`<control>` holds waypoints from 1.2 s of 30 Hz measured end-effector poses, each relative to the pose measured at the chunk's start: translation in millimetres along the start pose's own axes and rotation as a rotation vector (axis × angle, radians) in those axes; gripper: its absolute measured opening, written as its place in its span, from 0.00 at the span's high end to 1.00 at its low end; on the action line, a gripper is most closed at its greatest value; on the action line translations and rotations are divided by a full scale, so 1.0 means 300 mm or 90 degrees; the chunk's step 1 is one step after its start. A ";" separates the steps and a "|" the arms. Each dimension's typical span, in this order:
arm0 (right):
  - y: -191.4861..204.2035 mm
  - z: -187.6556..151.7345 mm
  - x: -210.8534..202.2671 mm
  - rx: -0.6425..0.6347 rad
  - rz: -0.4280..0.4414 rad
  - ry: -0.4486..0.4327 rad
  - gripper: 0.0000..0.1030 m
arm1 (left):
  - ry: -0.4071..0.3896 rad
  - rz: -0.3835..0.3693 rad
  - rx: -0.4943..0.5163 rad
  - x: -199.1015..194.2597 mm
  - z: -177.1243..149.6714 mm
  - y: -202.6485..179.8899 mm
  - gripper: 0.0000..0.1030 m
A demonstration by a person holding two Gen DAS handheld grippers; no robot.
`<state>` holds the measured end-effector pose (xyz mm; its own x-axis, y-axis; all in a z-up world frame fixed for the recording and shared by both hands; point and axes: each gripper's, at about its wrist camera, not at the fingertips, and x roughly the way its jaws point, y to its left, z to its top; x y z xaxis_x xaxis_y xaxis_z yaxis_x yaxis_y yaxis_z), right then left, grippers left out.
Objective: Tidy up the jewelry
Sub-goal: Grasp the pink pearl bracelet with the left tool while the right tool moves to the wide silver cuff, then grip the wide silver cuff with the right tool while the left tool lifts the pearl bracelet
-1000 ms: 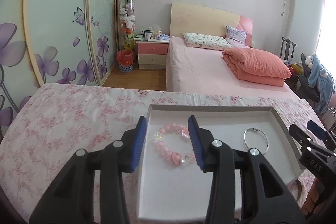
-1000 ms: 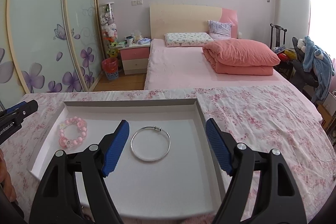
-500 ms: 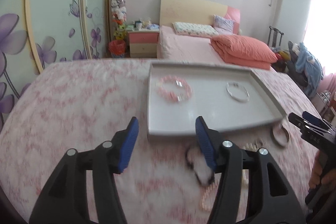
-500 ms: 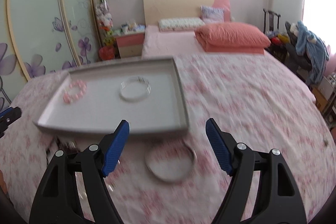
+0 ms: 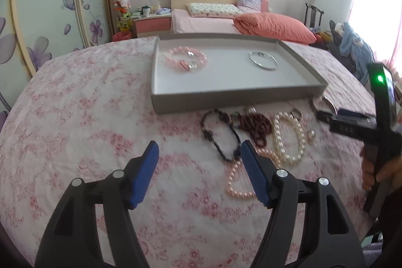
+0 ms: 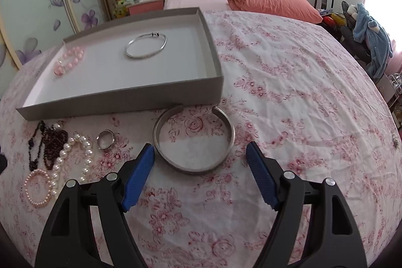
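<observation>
No legible text, labels or numbers anywhere, small marking on the right tongs [image 5: 351,126] too blurred

Two bracelets [image 6: 145,47] in tray [image 6: 120,97], cuff [image 6: 193,140] before it

Pink-floral cloth [image 6: 289,82], grey tray [image 6: 125,98] with white floor, silver cuff [image 6: 193,140], blue-padded tools.
</observation>
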<state>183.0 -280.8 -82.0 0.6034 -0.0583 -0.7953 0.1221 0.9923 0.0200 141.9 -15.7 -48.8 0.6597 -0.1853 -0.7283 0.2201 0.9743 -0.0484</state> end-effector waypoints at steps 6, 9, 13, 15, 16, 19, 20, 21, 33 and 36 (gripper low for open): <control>-0.004 0.015 0.011 0.010 0.002 -0.003 0.34 | 0.023 -0.014 0.015 0.019 -0.021 -0.029 0.34; -0.005 0.006 0.003 0.009 -0.001 -0.003 0.34 | 0.040 -0.019 0.023 0.039 -0.027 -0.046 0.34; -0.008 0.002 -0.002 0.011 0.001 -0.003 0.34 | 0.067 -0.016 0.033 0.072 -0.035 -0.059 0.34; -0.008 0.001 -0.001 0.010 0.000 -0.003 0.34 | 0.080 -0.020 0.038 0.084 -0.043 -0.069 0.42; -0.009 -0.002 -0.003 0.010 0.000 -0.003 0.34 | 0.085 -0.020 0.042 0.088 -0.047 -0.073 0.45; -0.008 -0.001 -0.002 0.011 0.001 -0.003 0.34 | 0.087 0.001 0.063 0.095 -0.055 -0.093 0.58; -0.008 0.001 -0.002 0.011 0.001 -0.003 0.34 | 0.086 -0.001 0.065 0.096 -0.055 -0.095 0.65; -0.008 0.001 -0.002 0.011 0.001 -0.002 0.34 | 0.086 0.001 0.065 0.095 -0.054 -0.097 0.73; -0.008 0.000 -0.003 0.011 0.001 -0.002 0.34 | 0.087 0.068 0.062 0.089 -0.045 0.006 0.92; -0.008 0.000 -0.003 0.011 0.000 -0.002 0.34 | 0.089 0.074 0.043 0.100 -0.028 0.040 0.90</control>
<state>182.2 -283.0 -81.2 0.6060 -0.0581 -0.7933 0.1349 0.9904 0.0305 158.3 -8.4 -76.8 0.5781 -0.0473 -0.8146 0.1989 0.9764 0.0845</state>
